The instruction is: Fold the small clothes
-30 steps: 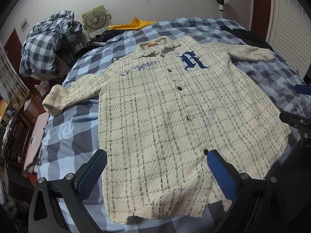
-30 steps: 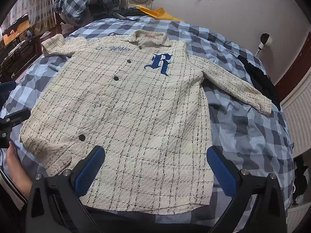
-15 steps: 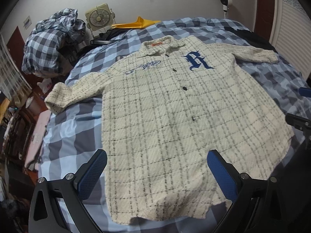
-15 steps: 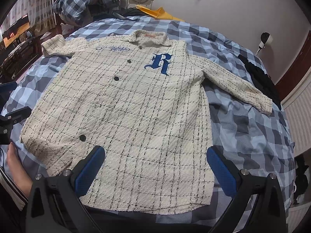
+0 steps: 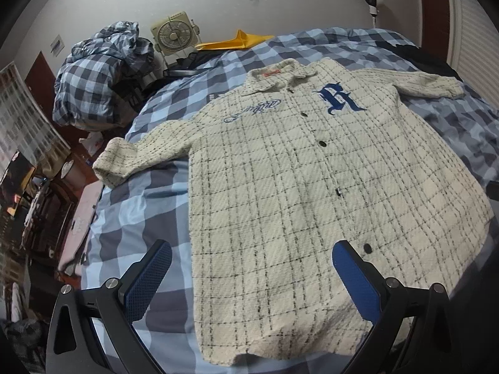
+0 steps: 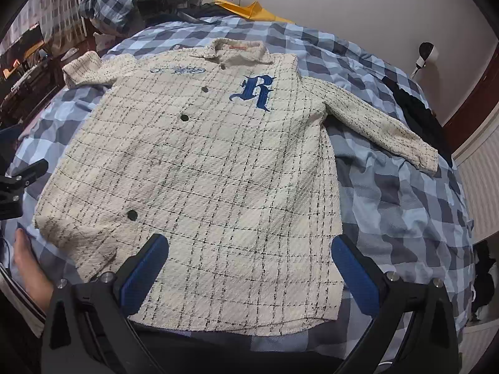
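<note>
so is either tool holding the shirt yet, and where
No, nothing is held. Both the left tool and the right tool are open above the hem of the shirt, which lies flat on the bed.

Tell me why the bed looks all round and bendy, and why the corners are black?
Left wrist view: the fisheye lens bulges the checked bed and cream shirt, and the lens rim leaves the corners black. Right wrist view: the same curving, with the wall and bed edge bowed; the shirt looks sharp under soft, even light, without glare. Both grippers' jaws stand open.
</note>
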Available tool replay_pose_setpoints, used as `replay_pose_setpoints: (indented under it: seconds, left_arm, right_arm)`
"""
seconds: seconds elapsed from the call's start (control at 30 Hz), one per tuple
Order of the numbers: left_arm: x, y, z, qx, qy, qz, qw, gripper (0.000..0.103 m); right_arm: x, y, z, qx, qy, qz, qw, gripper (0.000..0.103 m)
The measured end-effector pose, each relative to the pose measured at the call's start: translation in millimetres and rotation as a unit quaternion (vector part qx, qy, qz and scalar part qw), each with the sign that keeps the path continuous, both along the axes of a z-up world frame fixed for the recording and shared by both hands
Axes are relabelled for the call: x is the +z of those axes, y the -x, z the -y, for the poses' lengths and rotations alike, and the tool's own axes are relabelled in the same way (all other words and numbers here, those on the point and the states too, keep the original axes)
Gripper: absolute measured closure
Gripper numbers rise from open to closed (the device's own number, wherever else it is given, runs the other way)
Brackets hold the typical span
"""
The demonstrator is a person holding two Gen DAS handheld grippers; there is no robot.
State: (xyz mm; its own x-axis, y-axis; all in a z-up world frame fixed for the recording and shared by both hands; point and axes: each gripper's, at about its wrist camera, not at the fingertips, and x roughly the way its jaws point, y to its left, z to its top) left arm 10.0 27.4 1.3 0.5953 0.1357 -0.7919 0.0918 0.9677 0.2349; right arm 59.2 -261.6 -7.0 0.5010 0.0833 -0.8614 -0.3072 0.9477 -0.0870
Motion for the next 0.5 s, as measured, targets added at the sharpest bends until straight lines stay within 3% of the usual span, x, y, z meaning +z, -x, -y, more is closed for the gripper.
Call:
replay_pose_setpoints:
  seconds: [0.17, 0.23, 0.33, 0.5]
  left_arm:
    - [5, -21, -3, 0.007, -0.009, -0.018, 0.9998, 0.0]
    - [12, -30, -4, 0.016, -0.023, -0.001, 0.9996, 0.0]
    - [17, -32, -12, 0.022, -0.002, 0.029, 0.9993, 0.0]
    - [1, -39, -29, 0.042, 0.009, -0.005, 0.9991, 0.0]
  right_arm:
    - [12, -3, 9, -0.005, -0.021, -0.007, 1.0, 0.001]
    - [22, -8, 16, -0.003, -0.033, -0.011, 0.999, 0.001]
    - [32, -14, 29, -0.017, -0.032, -0.006, 0.999, 0.001]
    - [48, -33, 67, -0.069, -0.026, 0.01, 0.997, 0.001]
